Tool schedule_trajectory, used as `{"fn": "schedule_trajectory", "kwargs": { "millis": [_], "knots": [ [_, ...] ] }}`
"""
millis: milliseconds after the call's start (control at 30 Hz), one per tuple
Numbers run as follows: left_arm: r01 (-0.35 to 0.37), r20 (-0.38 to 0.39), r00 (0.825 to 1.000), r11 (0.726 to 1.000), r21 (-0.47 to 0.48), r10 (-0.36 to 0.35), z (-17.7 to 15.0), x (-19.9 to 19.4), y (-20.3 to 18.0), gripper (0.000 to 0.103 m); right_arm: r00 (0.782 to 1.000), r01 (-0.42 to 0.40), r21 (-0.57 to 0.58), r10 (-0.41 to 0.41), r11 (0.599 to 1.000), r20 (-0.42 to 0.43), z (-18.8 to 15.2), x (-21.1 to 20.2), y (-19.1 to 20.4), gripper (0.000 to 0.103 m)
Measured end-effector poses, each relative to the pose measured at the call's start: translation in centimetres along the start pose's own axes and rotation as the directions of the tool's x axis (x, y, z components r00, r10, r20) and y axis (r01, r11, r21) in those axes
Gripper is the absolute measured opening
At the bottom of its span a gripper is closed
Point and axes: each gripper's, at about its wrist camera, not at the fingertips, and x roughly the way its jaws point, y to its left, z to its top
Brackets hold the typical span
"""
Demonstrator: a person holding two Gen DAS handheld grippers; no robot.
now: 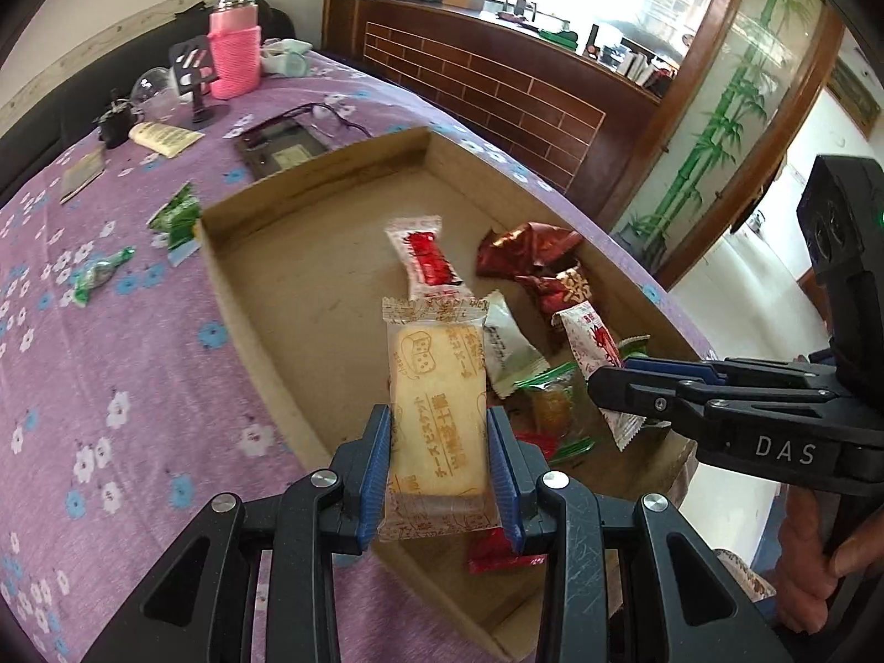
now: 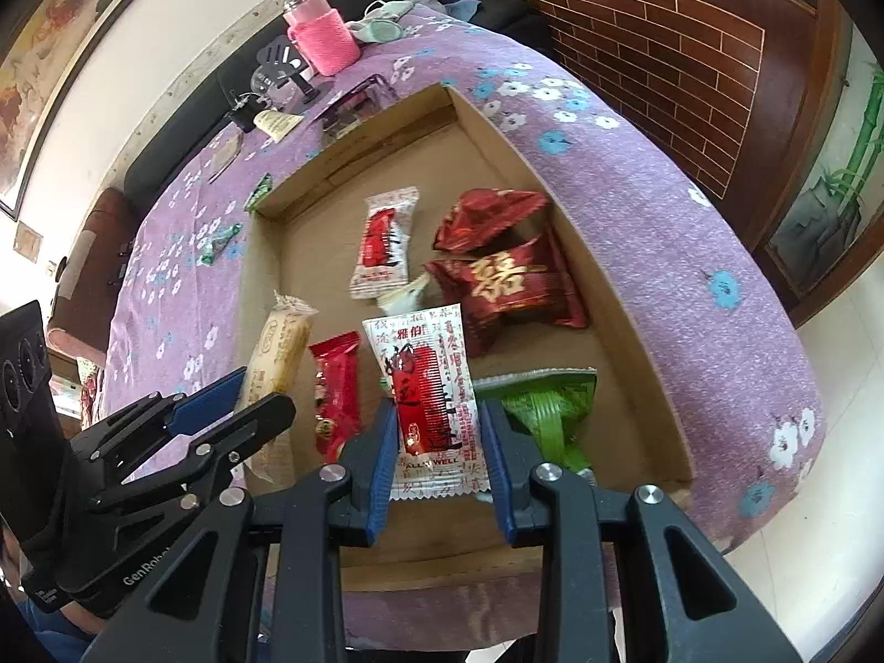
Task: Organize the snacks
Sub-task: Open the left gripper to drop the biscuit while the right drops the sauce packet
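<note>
Purple cloth printed with white and blue blossoms covers the rounded tabletop, and on it lies a shallow rectangular cardboard tray with low raw-edged walls. Crinkled foil and plastic snack packets lie on its floor: two dark red pillow packs with gold lettering, a white-and-red sachet, a green pleated packet. Above the tray, the left gripper has its ribbed blue fingers closed narrowly on a flat, clear-wrapped cheese biscuit. The right gripper likewise pinches a serrated-edge white-and-red sachet over the tray's near end.
</note>
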Motion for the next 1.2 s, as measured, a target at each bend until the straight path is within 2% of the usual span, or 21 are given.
{"fn": "schedule_trajectory", "kwargs": {
  "millis": [367, 600, 1200],
  "knots": [
    [0.002, -0.028, 1.000, 1.000, 0.020, -0.001, 0.1, 2.1, -1.1, 0.035, 1.000, 0.019, -0.030, -0.020, 0.999, -0.020, 0.6, 0.7, -0.6, 0.030],
    [-0.001, -0.016, 1.000, 1.000, 0.028, 0.002, 0.0, 1.8, -0.9, 0.040, 1.000, 0.030, -0.039, -0.030, 0.999, -0.008, 0.7, 0.5, -0.2, 0.031],
    [-0.011, 0.022, 1.000, 0.998, 0.057, 0.010, -0.6, -0.1, -0.3, 0.043, 0.998, 0.057, -0.012, -0.057, 0.998, 0.017, -0.7, -0.3, 0.7, 0.031]
  ]
}}
